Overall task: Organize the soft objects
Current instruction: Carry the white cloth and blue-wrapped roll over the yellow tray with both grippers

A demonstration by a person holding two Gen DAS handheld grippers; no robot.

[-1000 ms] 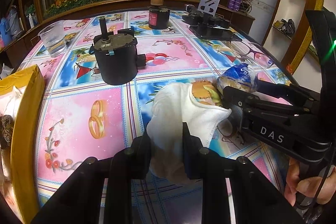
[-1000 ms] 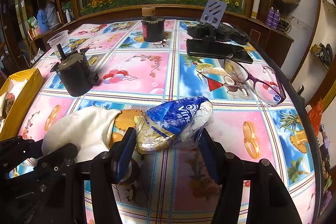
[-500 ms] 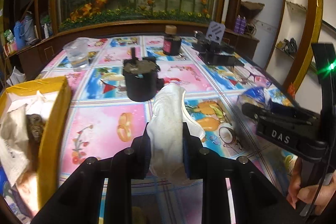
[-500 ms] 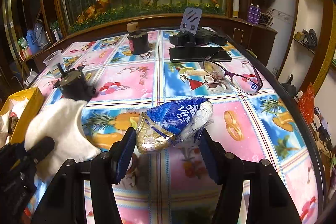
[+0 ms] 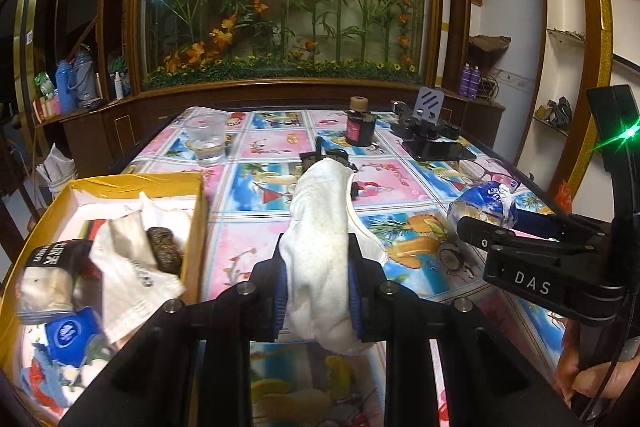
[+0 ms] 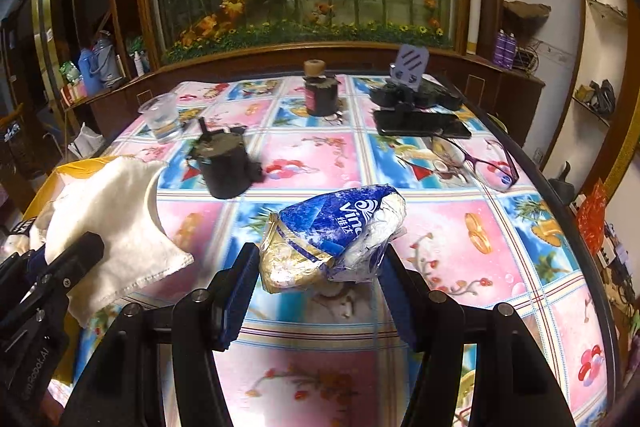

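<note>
My left gripper (image 5: 318,293) is clenched on one white cloth (image 5: 320,247), lifted clear of the tabletop (image 6: 500,259) beside the yellow box (image 5: 200,219) of soft things. My right gripper (image 6: 316,277) grasps one blue tissue pack (image 6: 340,227), also raised. Behind them on the patterned tabletop: one black motor (image 6: 224,167), one pair of glasses (image 6: 480,159), one plastic cup (image 6: 162,117), one dark jar (image 6: 321,95) and one phone (image 6: 420,125).

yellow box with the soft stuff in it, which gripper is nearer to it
Left. The left gripper, shut on the white cloth, is just beside the yellow box. The right gripper, shut on the blue tissue pack, is farther across the table.
</note>
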